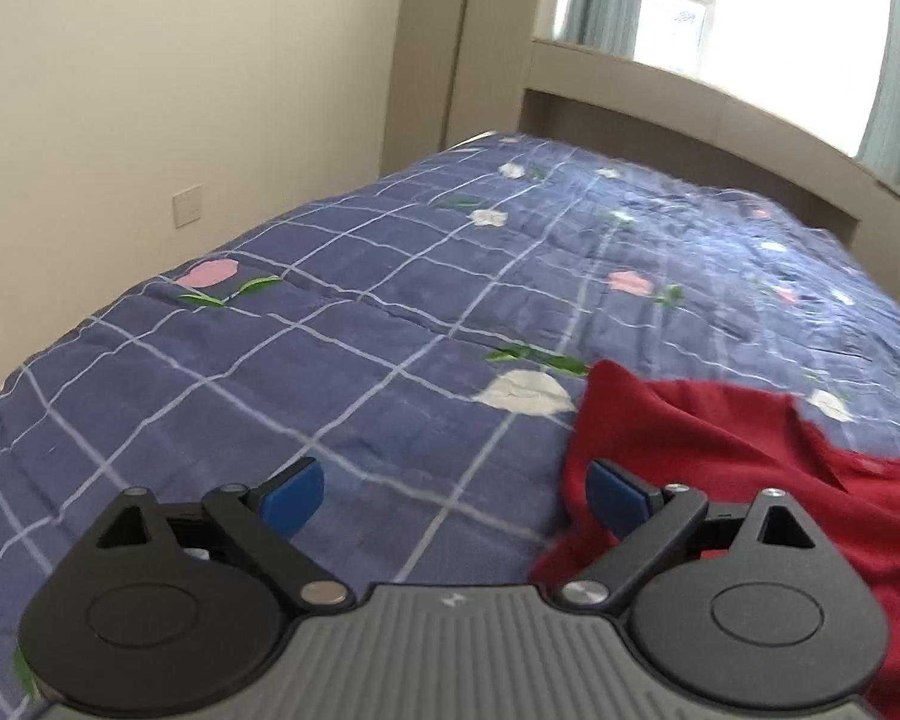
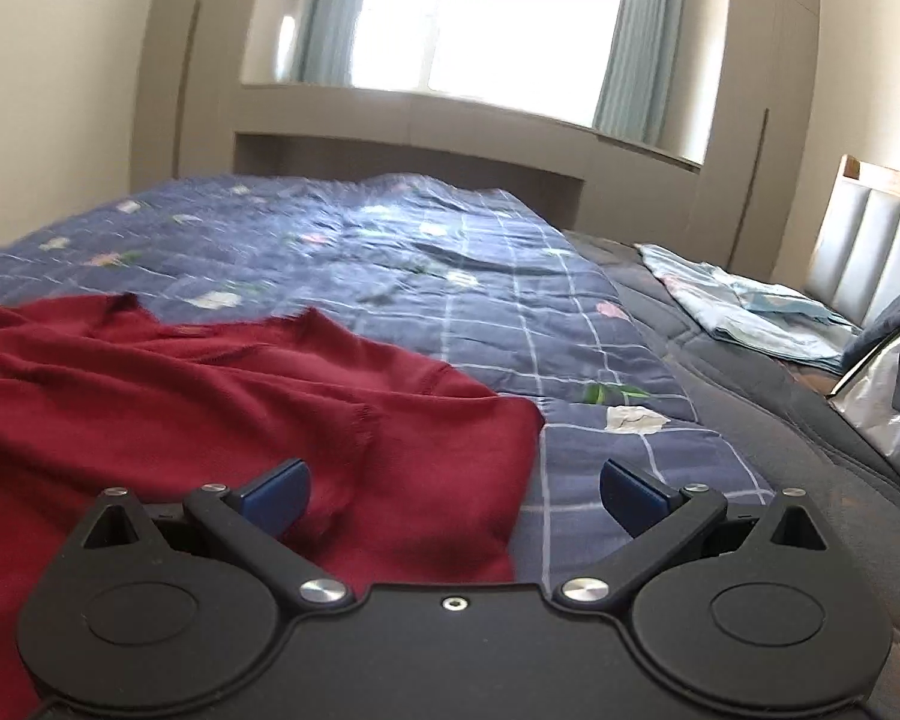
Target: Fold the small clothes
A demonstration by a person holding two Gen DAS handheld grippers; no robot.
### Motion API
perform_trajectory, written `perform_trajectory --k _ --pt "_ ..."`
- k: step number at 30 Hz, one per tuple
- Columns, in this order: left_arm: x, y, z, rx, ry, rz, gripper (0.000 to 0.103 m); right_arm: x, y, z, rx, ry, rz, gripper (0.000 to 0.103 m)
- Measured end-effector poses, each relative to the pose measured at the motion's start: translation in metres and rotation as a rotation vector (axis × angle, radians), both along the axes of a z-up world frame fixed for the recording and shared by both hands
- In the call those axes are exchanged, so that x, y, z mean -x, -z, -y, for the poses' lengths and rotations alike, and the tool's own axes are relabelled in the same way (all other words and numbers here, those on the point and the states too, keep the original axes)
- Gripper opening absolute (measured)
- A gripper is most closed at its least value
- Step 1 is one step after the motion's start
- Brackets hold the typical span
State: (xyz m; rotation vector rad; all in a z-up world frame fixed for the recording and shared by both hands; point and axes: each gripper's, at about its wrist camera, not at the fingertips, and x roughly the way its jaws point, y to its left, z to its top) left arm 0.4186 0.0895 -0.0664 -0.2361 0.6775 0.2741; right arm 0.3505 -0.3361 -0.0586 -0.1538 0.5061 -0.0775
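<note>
A dark red garment point(image 2: 210, 396) lies rumpled on the blue checked quilt point(image 2: 450, 276) of a bed. In the left wrist view the red garment point(image 1: 720, 480) fills the lower right. My left gripper point(image 1: 453, 495) is open and empty, just above the quilt at the garment's left edge; its right finger is over the red cloth. My right gripper point(image 2: 453, 495) is open and empty, at the garment's right edge; its left finger is over the cloth, its right finger over the quilt.
A pale blue folded cloth point(image 2: 744, 306) lies on the dark grey bedding point(image 2: 750, 420) at the right, near a padded headboard point(image 2: 870, 252). A beige wall point(image 1: 180, 90) stands left of the bed. A window ledge point(image 2: 450, 114) with curtains runs behind the bed.
</note>
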Motion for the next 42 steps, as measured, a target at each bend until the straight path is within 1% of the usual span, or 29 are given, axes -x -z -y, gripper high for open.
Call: perform_trajectory --k 2,4,5,7,9,12,15,18,21,25,29,30,31,33,35,36,37,39,41,42 --pt "0.007 0.002 0.006 -0.042 0.044 -0.026 0.099 0.017 0.000 -0.005 0.006 -0.018 -0.028 0.102" --pt "0.005 0.009 0.011 -0.102 0.072 -0.079 0.102 0.030 0.003 -0.010 0.027 -0.027 -0.070 0.102" --pt "0.003 0.011 0.011 -0.099 0.070 -0.094 0.103 0.035 0.005 -0.012 0.038 -0.023 -0.085 0.102" --pt "0.003 0.009 0.006 -0.047 0.046 -0.102 0.102 0.052 0.007 -0.014 0.050 -0.004 -0.113 0.102" --pt "0.006 0.004 0.002 0.006 0.020 -0.119 0.101 0.070 0.004 -0.013 0.036 0.004 -0.117 0.102" --pt "0.024 -0.006 -0.002 0.043 0.025 -0.117 0.101 0.100 -0.006 -0.010 -0.012 0.003 -0.105 0.102" --pt "0.056 -0.017 -0.003 0.060 0.088 -0.108 0.102 0.128 -0.015 -0.008 -0.092 -0.041 -0.095 0.102" --pt "0.098 -0.026 -0.004 0.089 0.161 -0.090 0.102 0.153 -0.022 -0.008 -0.186 -0.068 -0.116 0.102" --pt "0.139 -0.029 -0.006 0.122 0.226 -0.097 0.103 0.177 -0.027 -0.010 -0.266 -0.084 -0.141 0.102" --pt "0.195 -0.026 -0.005 0.153 0.311 -0.114 0.103 0.210 -0.027 -0.016 -0.340 -0.110 -0.180 0.102" --pt "0.235 -0.018 -0.006 0.134 0.355 -0.150 0.103 0.241 -0.020 -0.019 -0.407 -0.103 -0.212 0.102" --pt "0.243 -0.016 -0.007 0.130 0.361 -0.154 0.103 0.248 -0.018 -0.021 -0.421 -0.104 -0.220 0.100" --pt "0.250 -0.014 -0.008 0.132 0.364 -0.160 0.103 0.254 -0.016 -0.022 -0.425 -0.103 -0.224 0.095" --pt "0.260 -0.010 -0.011 0.149 0.374 -0.182 0.102 0.265 -0.011 -0.027 -0.402 -0.093 -0.235 0.088" --pt "0.269 -0.009 -0.012 0.160 0.378 -0.181 0.100 0.275 -0.008 -0.031 -0.382 -0.087 -0.231 0.075" --pt "0.273 -0.010 -0.012 0.162 0.381 -0.173 0.098 0.279 -0.008 -0.033 -0.382 -0.084 -0.227 0.062" --pt "0.275 -0.011 -0.011 0.166 0.388 -0.170 0.096 0.280 -0.006 -0.033 -0.386 -0.074 -0.228 0.057" --pt "0.278 -0.014 -0.010 0.183 0.400 -0.167 0.093 0.284 -0.006 -0.031 -0.424 -0.048 -0.221 0.055" --pt "0.278 -0.014 -0.010 0.205 0.398 -0.168 0.085 0.287 -0.006 -0.027 -0.478 -0.022 -0.211 0.049" --pt "0.276 -0.014 -0.011 0.215 0.394 -0.172 0.083 0.287 -0.006 -0.024 -0.493 -0.005 -0.210 0.045"
